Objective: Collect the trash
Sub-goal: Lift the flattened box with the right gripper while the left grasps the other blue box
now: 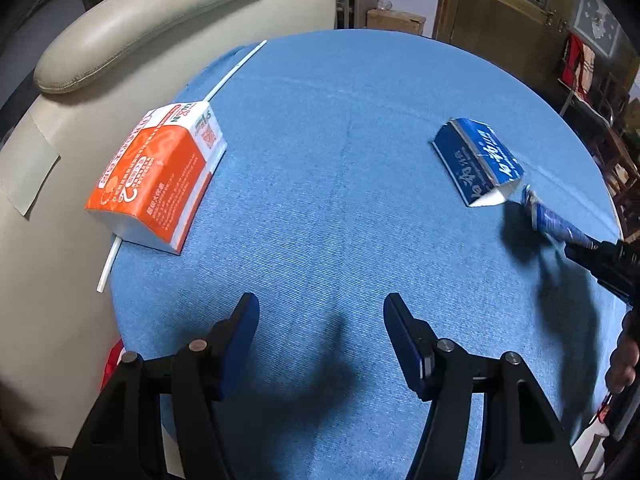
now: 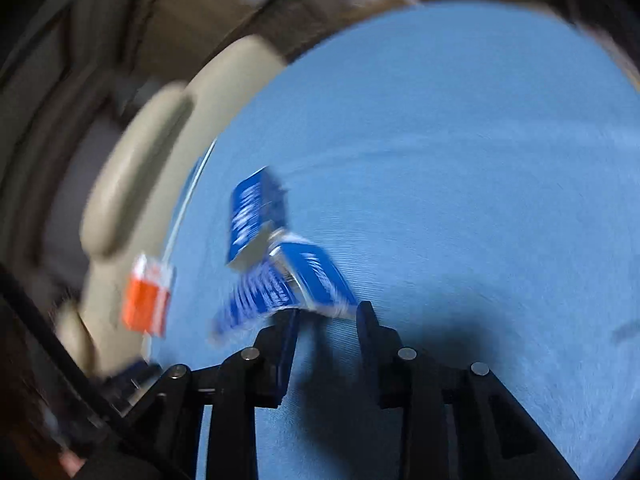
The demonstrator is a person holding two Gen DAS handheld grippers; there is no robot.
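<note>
Blue cloth covers the round table in my left wrist view, and my left gripper hovers over it with its fingers spread wide, holding nothing. An orange carton lies near the table's left edge, partly over a long white straw. Well apart on the right lies a flattened blue carton, and just beside its near end my right gripper carries a crumpled blue wrapper-like piece.

Through my right wrist view, heavily blurred, a torn blue carton piece sits at the tips of my right gripper; the fingers look partly closed around its lower edge, though I cannot tell how firmly. Another blue carton lies just behind it, and the orange carton shows at the far left.

My worry is a thin edge grip: a fast swing could shake the piece loose, or drag the neighbouring carton along. Only the left view shows the straw's full run; only the right shows the pinch itself.
</note>
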